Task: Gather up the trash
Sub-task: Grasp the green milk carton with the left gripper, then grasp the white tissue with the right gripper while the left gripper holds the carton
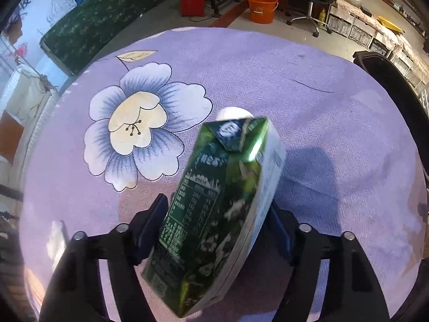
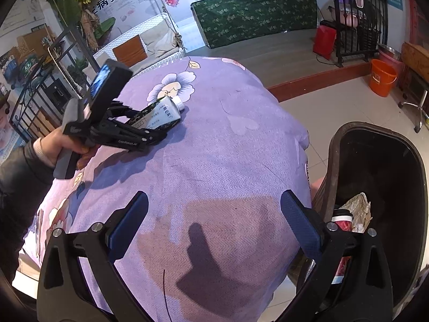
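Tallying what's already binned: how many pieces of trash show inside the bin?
2: a red cup and crumpled paper, side by side in the dark bin; more may be hidden.

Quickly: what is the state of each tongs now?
Left tongs: closed on the green carton.
Right tongs: open, holding nothing.

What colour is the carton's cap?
White: the cap on the carton shows best in the right wrist view.
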`<action>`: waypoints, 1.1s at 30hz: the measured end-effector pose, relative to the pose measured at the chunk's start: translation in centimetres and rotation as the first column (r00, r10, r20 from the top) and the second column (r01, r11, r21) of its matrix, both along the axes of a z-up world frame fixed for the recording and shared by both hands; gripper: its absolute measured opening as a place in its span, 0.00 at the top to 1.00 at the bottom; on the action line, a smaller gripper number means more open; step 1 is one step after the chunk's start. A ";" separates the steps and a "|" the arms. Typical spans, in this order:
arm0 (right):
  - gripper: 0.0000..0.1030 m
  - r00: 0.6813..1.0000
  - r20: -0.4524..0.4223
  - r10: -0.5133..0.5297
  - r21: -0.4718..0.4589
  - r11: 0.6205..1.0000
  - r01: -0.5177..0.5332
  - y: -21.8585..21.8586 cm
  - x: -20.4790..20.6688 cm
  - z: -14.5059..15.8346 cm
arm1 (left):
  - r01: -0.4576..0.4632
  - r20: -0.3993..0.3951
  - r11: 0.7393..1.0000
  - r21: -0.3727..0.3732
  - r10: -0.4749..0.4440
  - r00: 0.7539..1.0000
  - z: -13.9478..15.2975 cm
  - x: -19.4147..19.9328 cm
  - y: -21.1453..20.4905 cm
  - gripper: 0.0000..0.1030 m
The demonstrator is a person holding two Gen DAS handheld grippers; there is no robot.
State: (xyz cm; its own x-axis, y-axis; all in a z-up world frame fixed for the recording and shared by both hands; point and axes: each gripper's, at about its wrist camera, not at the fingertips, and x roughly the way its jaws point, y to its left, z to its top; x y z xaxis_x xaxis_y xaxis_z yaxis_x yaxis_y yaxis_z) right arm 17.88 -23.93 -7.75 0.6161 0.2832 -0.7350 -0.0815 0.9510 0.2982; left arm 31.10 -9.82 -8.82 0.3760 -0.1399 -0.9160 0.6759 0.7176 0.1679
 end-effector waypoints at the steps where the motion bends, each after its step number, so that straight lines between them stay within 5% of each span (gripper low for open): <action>1: 0.05 1.000 0.002 -0.001 0.002 1.000 0.001 0.0 0.1 0.1 | -0.007 0.016 1.000 -0.003 0.007 1.000 0.1 -0.6 0.2 0.39; 5: 0.06 1.000 0.023 -0.002 0.002 1.000 0.002 0.2 0.2 0.6 | -0.082 0.022 0.992 -0.099 0.084 0.996 0.8 -2.3 1.5 0.45; 11: 0.05 0.999 0.053 0.007 -0.009 1.000 -0.006 1.0 1.2 1.4 | -0.221 0.023 0.933 -0.284 0.237 0.971 2.7 -5.3 4.6 0.46; 18: 0.05 0.995 0.075 0.067 -0.001 0.998 -0.067 4.5 3.7 2.2 | -0.317 0.077 0.866 -0.387 0.374 0.924 4.6 -10.4 7.5 0.46; 21: 0.06 0.991 0.081 0.110 0.000 0.994 -0.111 6.8 5.2 2.4 | -0.359 0.134 0.834 -0.420 0.448 0.884 5.9 -12.2 9.2 0.46; 25: 0.05 0.987 0.076 0.141 -0.023 0.990 -0.140 10.1 7.9 2.6 | -0.460 0.192 0.757 -0.464 0.593 0.782 7.0 -15.1 12.2 0.46; 30: 0.05 0.973 0.022 0.232 -0.019 0.973 -0.231 16.2 11.8 2.1 | -0.508 0.242 0.695 -0.509 0.682 0.691 8.2 -17.8 14.8 0.46; 33: 0.05 0.958 0.006 0.286 -0.056 0.957 -0.285 20.5 13.8 1.8 | -0.520 0.231 0.661 -0.541 0.711 0.664 8.7 -18.4 15.9 0.46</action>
State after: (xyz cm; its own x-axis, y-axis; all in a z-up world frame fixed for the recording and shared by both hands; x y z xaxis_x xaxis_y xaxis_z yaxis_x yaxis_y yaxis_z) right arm 31.65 -3.47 -5.94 0.5253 0.4091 -0.7462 -0.3557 0.9021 0.2442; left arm 12.68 6.08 -0.15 0.8145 -0.0439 -0.5785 -0.0146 0.9953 -0.0961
